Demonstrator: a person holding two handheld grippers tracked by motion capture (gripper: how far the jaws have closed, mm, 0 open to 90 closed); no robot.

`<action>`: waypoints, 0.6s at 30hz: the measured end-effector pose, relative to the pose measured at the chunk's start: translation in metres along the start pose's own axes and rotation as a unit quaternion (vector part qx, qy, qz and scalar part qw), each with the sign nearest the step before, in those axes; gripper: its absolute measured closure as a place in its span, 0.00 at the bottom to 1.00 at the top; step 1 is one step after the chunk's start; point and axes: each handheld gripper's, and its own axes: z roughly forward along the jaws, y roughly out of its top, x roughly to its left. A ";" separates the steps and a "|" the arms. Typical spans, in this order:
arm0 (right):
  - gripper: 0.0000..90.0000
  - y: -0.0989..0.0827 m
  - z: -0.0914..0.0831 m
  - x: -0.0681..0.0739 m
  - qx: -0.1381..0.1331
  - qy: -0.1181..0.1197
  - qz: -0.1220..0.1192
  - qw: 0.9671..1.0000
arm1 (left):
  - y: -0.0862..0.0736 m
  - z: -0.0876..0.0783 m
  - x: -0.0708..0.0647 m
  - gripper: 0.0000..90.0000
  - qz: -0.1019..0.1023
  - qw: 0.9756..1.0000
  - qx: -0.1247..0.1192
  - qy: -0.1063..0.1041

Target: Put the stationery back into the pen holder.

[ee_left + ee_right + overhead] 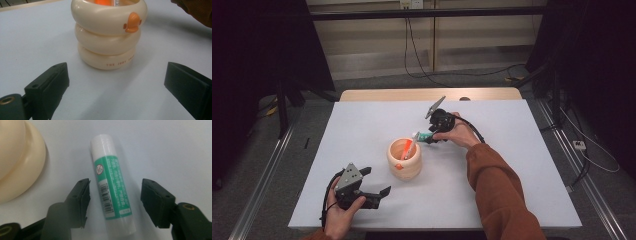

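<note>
A green-and-white glue stick (pixel 424 135) lies flat on the white table (pixel 512 165), just right of a cream ringed cup (pixel 404 160) with an orange duck beak (pixel 133 23). An orange item (pixel 407 149) stands inside the cup. My right gripper (pixel 432 137) is lowered over the glue stick (pixel 112 185); in the right gripper view its jaws stand on either side of the tube with gaps on both sides, so it is open. My left gripper (pixel 377 181) is held near the front left, open wide, facing the cup (pixel 107 37) a short way off.
The table's wooden far edge (pixel 427 94) lies beyond the white surface. Cables (pixel 422 70) trail on the floor behind. A metal rail (pixel 262 170) runs along the left side and dark stands flank the table. The orange sleeve (pixel 497 185) reaches in from the bottom right.
</note>
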 end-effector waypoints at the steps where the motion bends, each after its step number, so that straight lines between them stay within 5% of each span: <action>1: 0.49 0.001 0.001 0.001 0.003 0.003 -0.001 1.000 | 0.000 0.000 0.000 0.06 0.000 1.000 0.001 0.001; 18: 0.75 0.001 0.004 0.001 0.023 -0.006 -0.009 1.000 | 0.000 0.000 0.000 0.06 -0.006 1.000 0.002 0.000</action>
